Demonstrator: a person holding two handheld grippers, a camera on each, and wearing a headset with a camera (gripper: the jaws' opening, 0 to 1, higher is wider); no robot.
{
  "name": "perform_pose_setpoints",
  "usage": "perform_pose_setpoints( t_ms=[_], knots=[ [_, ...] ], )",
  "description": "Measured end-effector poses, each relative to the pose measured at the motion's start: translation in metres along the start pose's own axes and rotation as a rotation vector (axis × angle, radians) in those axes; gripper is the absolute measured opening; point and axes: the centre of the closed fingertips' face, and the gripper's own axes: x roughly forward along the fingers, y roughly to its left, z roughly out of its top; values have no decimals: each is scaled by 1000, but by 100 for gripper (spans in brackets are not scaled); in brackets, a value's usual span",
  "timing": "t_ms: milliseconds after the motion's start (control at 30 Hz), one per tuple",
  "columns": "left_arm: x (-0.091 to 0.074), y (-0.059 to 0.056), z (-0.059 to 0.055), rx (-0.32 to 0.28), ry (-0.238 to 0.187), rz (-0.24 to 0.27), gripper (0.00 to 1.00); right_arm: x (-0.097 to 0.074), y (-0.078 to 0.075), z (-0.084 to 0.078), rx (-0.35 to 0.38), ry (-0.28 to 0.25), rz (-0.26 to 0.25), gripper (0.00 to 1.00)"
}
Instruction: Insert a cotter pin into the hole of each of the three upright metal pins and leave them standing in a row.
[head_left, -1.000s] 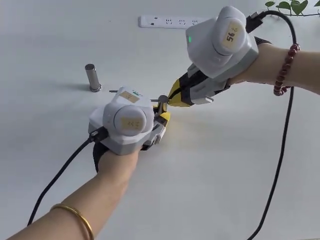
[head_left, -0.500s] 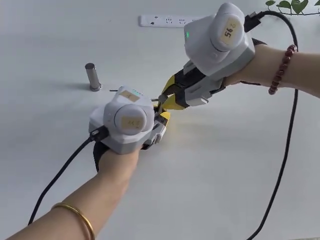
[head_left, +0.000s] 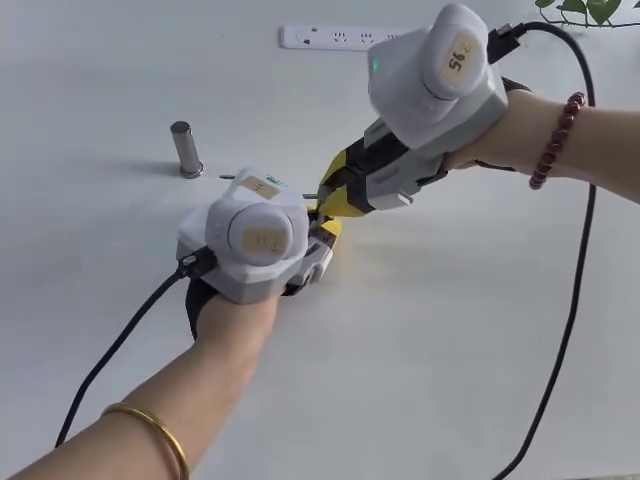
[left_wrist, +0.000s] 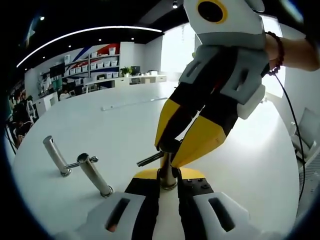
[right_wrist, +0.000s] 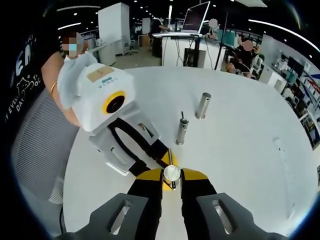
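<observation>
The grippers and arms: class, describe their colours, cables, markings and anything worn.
The left gripper and right gripper both have pale grey housings with tan labels, black-and-yellow fingers and black cables. A gold bangle circles the left wrist, dark red beads the right.

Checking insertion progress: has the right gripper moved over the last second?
Yes: the right gripper edged left, toward the standing pin, closing over the held pin.

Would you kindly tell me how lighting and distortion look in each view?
Head view: even light, faint shadow by the far pin. Left gripper view: fisheye bends the table, window glare at right. Right gripper view: the held pin glints on top.
</observation>
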Motion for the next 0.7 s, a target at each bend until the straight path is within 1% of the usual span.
perform_pose_setpoints(
  t_ms=[33,200,333,467,700],
  knots=[
    [0,0,0,6,3,-1,11,0,0,0,5,0,1,8],
    [2,2,2,0,-5,-3,11,0,-1,2,-22,10,2,7],
    [5,6,6,-1,-14,3,11,-2,-7,3,-10,4,-1,7],
    [7,9,7,2,-8,13,11,1,-15,3,-1,2,-2,7],
    [10,15,8,-12,-8,25,11,4,-21,4,-6,7,5,7]
  ],
)
